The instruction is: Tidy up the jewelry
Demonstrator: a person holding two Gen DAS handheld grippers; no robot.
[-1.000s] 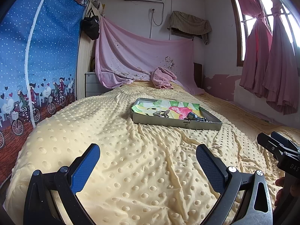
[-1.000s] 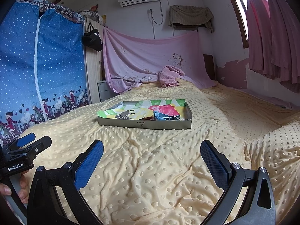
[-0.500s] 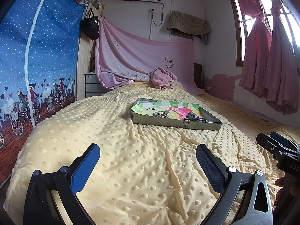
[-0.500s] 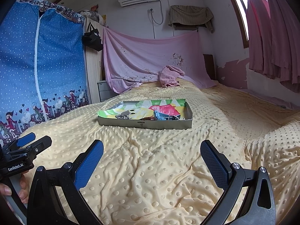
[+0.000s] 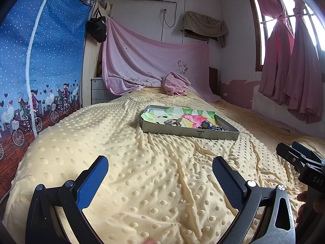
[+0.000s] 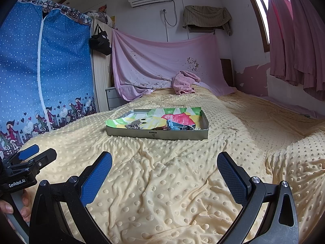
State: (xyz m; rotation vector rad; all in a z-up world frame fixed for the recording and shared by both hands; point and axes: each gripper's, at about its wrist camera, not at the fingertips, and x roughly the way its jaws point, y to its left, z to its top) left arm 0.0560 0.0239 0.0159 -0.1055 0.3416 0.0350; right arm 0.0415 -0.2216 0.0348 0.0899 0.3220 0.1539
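A shallow grey metal tray [image 5: 189,132] lined with bright patterned paper lies on the yellow dotted bedspread ahead of both grippers; it also shows in the right wrist view [image 6: 158,135]. Small metal jewelry pieces lie in it: a clip-like piece [image 5: 172,122] to the left and a dark tangle [image 5: 211,126] at the right. In the right wrist view they show as a silver piece [image 6: 134,125] and a bluish tangle [image 6: 176,126]. My left gripper [image 5: 160,170] is open and empty, well short of the tray. My right gripper [image 6: 164,166] is open and empty too.
The yellow bedspread [image 5: 142,172] is wrinkled between grippers and tray. A pink towel [image 5: 174,83] lies at the bed's head under a hanging pink sheet. A blue fabric wardrobe [image 6: 40,71] stands left; pink curtains [image 5: 294,71] hang right.
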